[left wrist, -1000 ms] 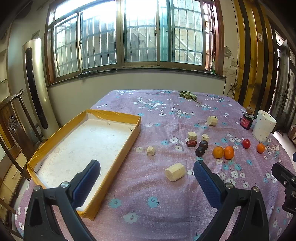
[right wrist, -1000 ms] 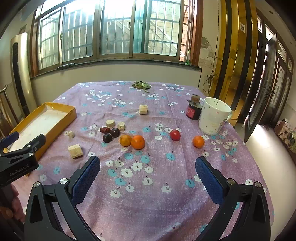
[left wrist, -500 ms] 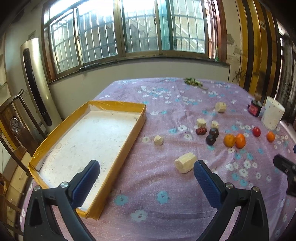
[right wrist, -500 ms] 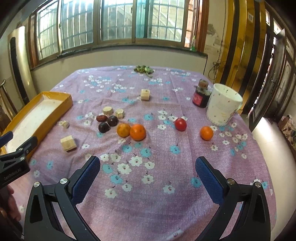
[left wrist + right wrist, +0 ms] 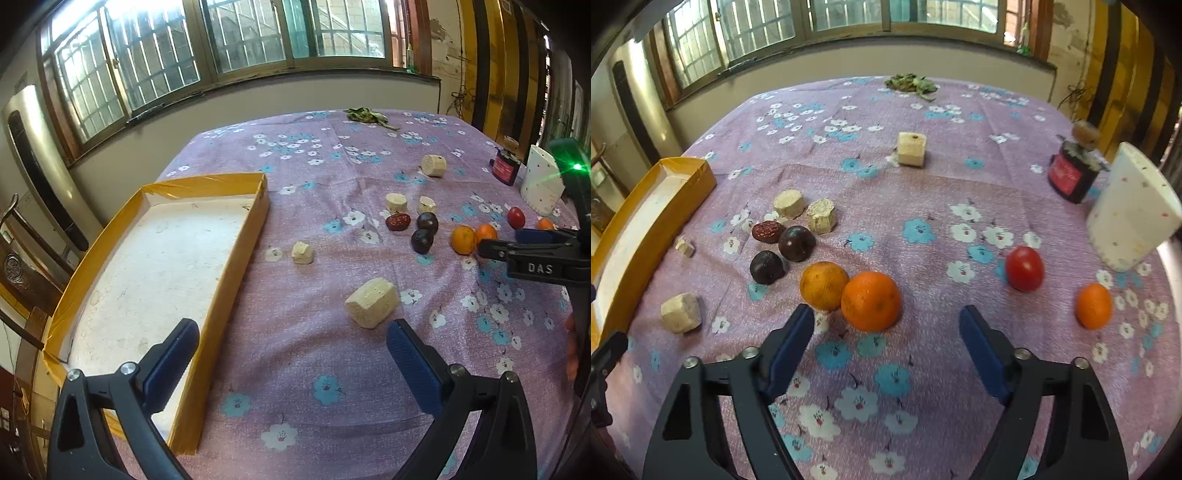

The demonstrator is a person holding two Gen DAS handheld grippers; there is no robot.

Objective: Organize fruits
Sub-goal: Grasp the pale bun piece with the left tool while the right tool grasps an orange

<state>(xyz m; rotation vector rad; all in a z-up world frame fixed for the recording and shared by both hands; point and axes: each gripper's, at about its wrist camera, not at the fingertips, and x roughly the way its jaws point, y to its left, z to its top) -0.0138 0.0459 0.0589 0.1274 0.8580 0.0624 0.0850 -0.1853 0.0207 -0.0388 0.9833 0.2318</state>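
Right gripper [image 5: 886,326]: blue ribbed pads apart, nothing between them; jaws have just been closing, set just short of the glossy orange [image 5: 871,301].
Left gripper [image 5: 293,349]: pads wide, nothing held, above the cloth beside the tray's near corner.
Nearest pale block [image 5: 372,302]: rough, faceted, just ahead of the left pads.
Fruit cluster: a duller orange [image 5: 823,285] touches the glossy one; dark round plums [image 5: 796,243] behind.
Tray [image 5: 236,240]: yellow rim, white floor, left side.
Open room: bare floral tablecloth [image 5: 923,206] beyond the fruit.
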